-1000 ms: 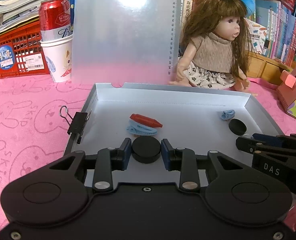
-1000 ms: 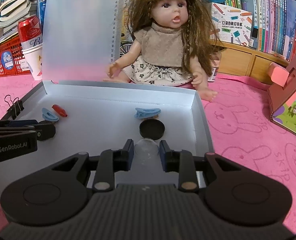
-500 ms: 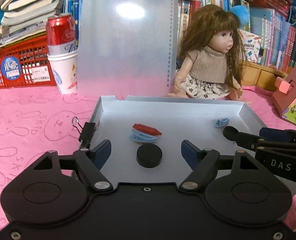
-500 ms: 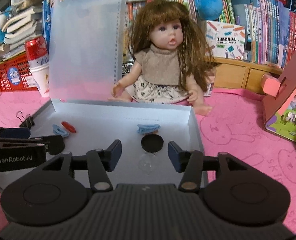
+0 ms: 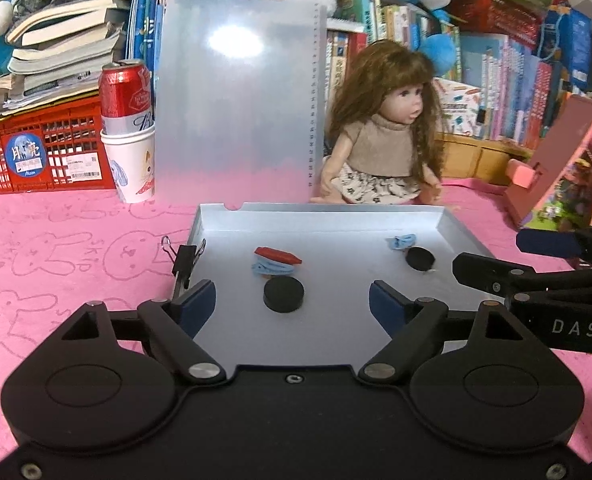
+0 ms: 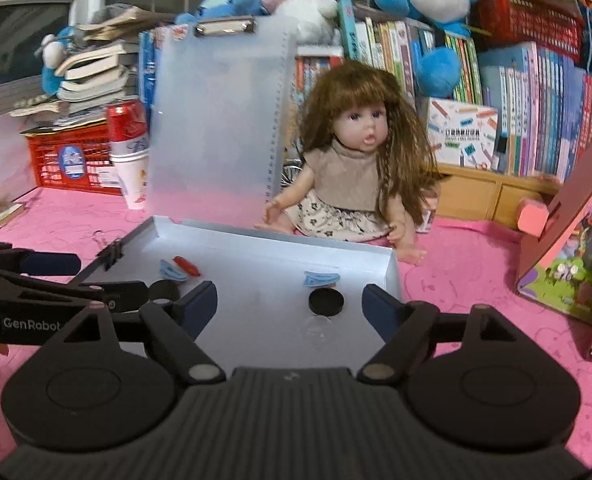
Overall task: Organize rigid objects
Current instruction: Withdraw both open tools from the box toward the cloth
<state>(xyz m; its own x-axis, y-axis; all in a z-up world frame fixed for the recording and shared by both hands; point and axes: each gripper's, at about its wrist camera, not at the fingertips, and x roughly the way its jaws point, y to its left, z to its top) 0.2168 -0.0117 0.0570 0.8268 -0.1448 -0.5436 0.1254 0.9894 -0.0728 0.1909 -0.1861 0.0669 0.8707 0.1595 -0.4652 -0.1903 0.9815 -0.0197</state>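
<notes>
Both tools' jaws have just been opening — left tool (image 5: 291,300) spread, black puck (image 5: 283,295) resting free in the tray (image 5: 320,213); right tool (image 6: 289,300) spread, clear dome (image 6: 319,327) released there, sorted.

Pink worktop (image 5: 55,256) carries grey tray (image 5: 320,213), doll (image 5: 380,148) behind it. Paper cup (image 5: 129,168) and red crate (image 5: 35,152) at back left.

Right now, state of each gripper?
Left gripper: open, jaws just opened, holding nothing; black disc lies free.
Right gripper: open, just opened, holding nothing; clear dome lies free.
</notes>
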